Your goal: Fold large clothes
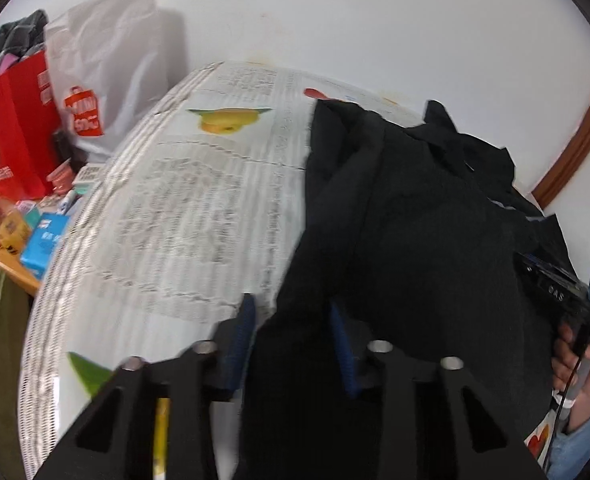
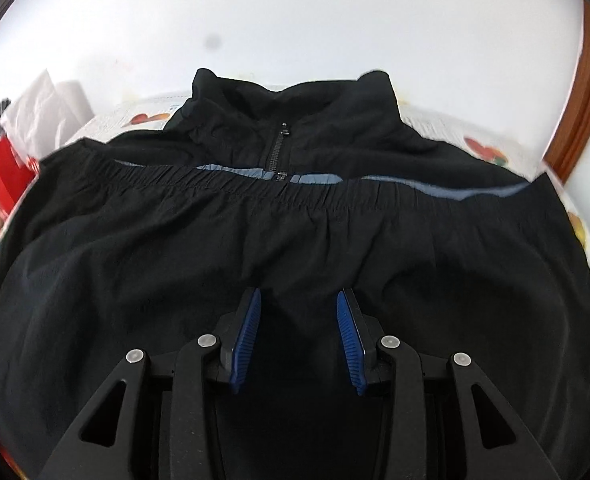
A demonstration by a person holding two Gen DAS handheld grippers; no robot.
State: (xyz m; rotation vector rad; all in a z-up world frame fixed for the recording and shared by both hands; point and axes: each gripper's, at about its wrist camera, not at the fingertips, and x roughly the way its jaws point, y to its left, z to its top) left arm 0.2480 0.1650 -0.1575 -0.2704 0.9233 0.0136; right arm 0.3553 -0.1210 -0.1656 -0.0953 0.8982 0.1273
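A large black zip jacket [image 2: 295,232] lies on a newspaper-covered table [image 1: 183,200], its elastic hem folded up toward the collar and zip [image 2: 276,148]. In the left wrist view the jacket [image 1: 415,220] is bunched at the right side of the table. My left gripper [image 1: 293,320] has its blue pads apart with a black fold of the jacket lying between them. My right gripper [image 2: 298,308] is open, its blue pads spread just above the folded jacket's near part. The right gripper's body and the hand holding it [image 1: 575,320] show at the far right of the left wrist view.
A red shopping bag [image 1: 11,136] and a white plastic bag [image 1: 107,68] stand at the table's far left, with a bottle [image 1: 3,220], a blue packet [image 1: 43,244] and small items beside them. A white wall is behind; a brown wooden frame [image 1: 575,136] is at the right.
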